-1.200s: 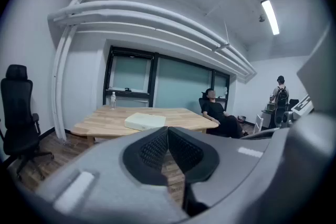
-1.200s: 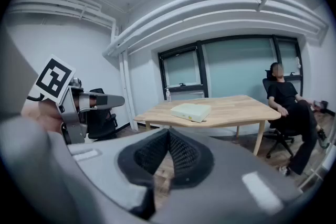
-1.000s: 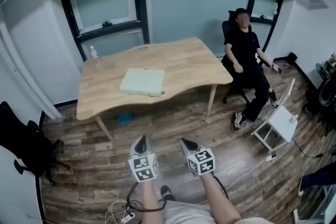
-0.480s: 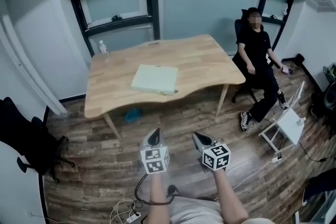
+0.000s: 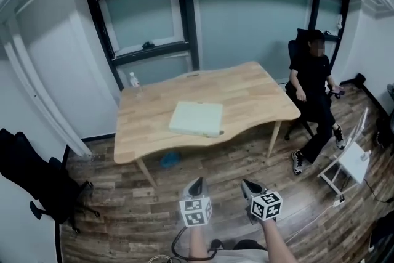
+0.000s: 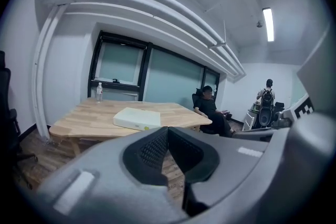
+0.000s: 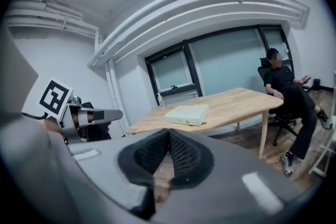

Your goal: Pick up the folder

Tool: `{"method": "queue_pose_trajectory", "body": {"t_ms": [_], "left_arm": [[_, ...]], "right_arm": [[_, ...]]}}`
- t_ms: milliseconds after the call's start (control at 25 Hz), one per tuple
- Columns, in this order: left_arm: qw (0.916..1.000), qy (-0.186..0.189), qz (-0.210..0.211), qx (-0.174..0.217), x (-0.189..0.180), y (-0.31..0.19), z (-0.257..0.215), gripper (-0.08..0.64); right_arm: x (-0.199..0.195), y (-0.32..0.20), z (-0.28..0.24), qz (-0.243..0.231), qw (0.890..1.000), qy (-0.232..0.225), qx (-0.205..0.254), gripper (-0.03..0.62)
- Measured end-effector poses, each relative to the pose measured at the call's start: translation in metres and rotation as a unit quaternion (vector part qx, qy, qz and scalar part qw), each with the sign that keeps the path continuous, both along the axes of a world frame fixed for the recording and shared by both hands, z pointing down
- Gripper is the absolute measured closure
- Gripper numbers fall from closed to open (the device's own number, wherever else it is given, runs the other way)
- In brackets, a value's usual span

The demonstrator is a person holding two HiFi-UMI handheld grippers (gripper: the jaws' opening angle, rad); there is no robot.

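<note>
The pale folder (image 5: 196, 118) lies flat on the wooden table (image 5: 249, 88).

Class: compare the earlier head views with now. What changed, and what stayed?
The view has swung: the table, the folder, the left claw and the right claw all sit further right and lower in frame. Nothing was grasped or released. Both claws stay shut and empty; the folder stays flat on the table.

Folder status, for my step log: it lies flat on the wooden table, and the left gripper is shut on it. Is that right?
Not quite. The folder does lie flat on the wooden table, but the left gripper is shut on nothing: the left gripper view shows its jaws together and empty, with the folder well ahead of them.
</note>
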State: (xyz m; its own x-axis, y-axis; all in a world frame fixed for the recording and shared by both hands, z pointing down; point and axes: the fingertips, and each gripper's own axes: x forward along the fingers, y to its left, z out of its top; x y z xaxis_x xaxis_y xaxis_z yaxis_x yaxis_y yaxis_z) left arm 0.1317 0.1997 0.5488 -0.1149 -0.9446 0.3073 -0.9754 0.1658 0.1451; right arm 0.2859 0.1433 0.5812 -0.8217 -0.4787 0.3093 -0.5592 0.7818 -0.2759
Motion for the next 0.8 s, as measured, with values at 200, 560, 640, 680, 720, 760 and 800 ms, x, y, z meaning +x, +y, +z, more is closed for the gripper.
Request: {"method": "queue_pose_trajectory", "body": {"t_ms": [200, 560, 640, 680, 720, 760, 800], "left_arm": [[0.9999, -0.005, -0.005, -0.01, -0.021, 0.011, 0.003, 0.552], [0.9993, -0.009, -0.033, -0.018, -0.06, 0.017, 0.005, 0.552], [0.9992, 0.007, -0.033, -0.02, -0.055, 0.02, 0.016, 0.552], [0.9992, 0.012, -0.032, -0.02, -0.058, 0.018, 0.02, 0.552], [0.9992, 0.015, -0.033, -0.02, -0.065, 0.014, 0.023, 0.552], [0.9991, 0.014, -0.034, -0.021, -0.073, 0.009, 0.024, 0.552], [0.999, 0.012, -0.036, -0.023, -0.081, 0.005, 0.025, 0.552]], "right_arm": [[-0.032, 0.006, -0.011, -0.025, 0.998, -0.047, -0.02, 0.591], [-0.078, -0.001, -0.004, -0.051, 0.996, -0.054, -0.042, 0.591], [-0.069, -0.001, 0.006, -0.041, 0.996, -0.052, -0.052, 0.591], [-0.069, -0.005, 0.011, -0.034, 0.997, -0.051, -0.054, 0.591], [-0.072, -0.011, 0.017, -0.028, 0.997, -0.049, -0.056, 0.591], [-0.077, -0.018, 0.023, -0.024, 0.997, -0.045, -0.06, 0.591], [-0.082, -0.025, 0.028, -0.023, 0.997, -0.041, -0.065, 0.591]]}}
